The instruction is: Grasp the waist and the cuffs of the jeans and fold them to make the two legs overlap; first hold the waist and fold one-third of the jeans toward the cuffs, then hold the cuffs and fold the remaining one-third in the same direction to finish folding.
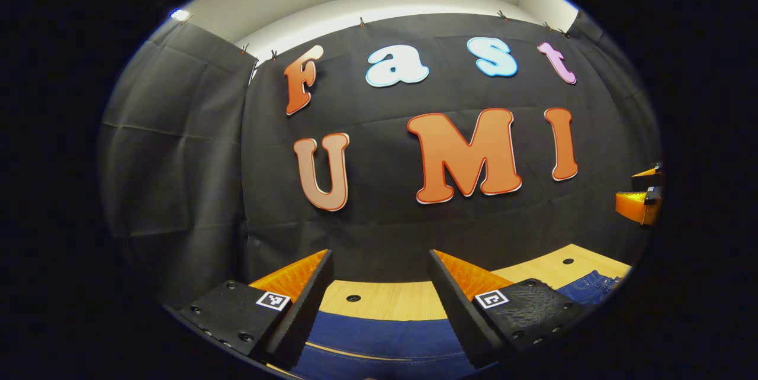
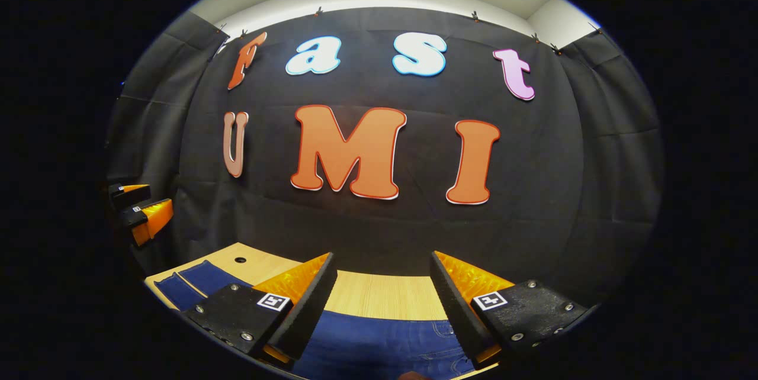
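Observation:
Dark blue jeans [image 1: 379, 338] lie flat on the wooden table [image 1: 385, 300]. In the left gripper view my left gripper [image 1: 379, 303] hovers open above a leg, nothing between its fingers, and the waist part [image 1: 592, 286] lies at the right. In the right gripper view my right gripper [image 2: 382, 303] is open above the jeans [image 2: 379, 347] near a pocket seam, and the cuffs [image 2: 192, 284] lie at the left. Each view catches the other gripper at its edge, the right gripper [image 1: 642, 196] and the left gripper [image 2: 139, 211], held apart from the cloth.
The black cloth wall [image 1: 414, 220] stands close behind the table's far edge. Small round holes [image 1: 353, 298] dot the table top. Bare wood runs between the jeans and the wall.

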Demonstrator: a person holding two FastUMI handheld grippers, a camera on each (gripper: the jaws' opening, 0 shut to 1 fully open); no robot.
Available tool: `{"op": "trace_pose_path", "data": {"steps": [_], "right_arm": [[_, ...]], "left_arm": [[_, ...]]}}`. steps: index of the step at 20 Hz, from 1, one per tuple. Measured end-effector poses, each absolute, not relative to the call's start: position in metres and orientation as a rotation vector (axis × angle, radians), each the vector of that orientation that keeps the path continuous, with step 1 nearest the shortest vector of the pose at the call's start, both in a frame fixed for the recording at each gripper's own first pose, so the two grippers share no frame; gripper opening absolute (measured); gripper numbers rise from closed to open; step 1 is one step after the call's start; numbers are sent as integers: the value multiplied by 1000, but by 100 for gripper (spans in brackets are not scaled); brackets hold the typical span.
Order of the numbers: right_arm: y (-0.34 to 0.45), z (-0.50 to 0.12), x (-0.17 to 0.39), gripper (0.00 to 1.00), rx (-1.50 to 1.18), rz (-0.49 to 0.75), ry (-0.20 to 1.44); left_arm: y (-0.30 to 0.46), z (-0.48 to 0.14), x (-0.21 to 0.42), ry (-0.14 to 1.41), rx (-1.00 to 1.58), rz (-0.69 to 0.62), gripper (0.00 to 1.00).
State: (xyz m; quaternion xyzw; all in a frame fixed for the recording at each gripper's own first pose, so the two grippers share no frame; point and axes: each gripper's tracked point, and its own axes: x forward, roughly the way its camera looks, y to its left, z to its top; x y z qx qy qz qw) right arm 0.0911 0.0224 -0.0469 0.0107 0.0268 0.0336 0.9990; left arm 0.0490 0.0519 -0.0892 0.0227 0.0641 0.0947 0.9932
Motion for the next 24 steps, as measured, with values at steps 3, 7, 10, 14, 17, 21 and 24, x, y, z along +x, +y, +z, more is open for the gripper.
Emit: {"op": "trace_pose_path", "data": {"steps": [3,7,10,14,17,21,24], "right_arm": [[15,-63,96,96,45,16,107],[-13,-87,98,97,57,-69,175],[-36,-107,96,97,69,-120,233],[-68,-153,87,97,137,-192,363],[-86,-194,82,100,179,-227,474],[-89,-239,69,96,277,-216,596],[-83,-273,57,97,376,-198,706]], "left_arm": [[93,-115,49,188,16,225,100],[142,-151,48,267,-33,268,98],[172,-186,41,356,-81,300,98],[210,-231,19,468,-130,374,99],[229,-260,7,542,-176,395,99],[247,-299,-16,658,-283,413,98],[261,-339,-42,771,-363,480,97]]}}
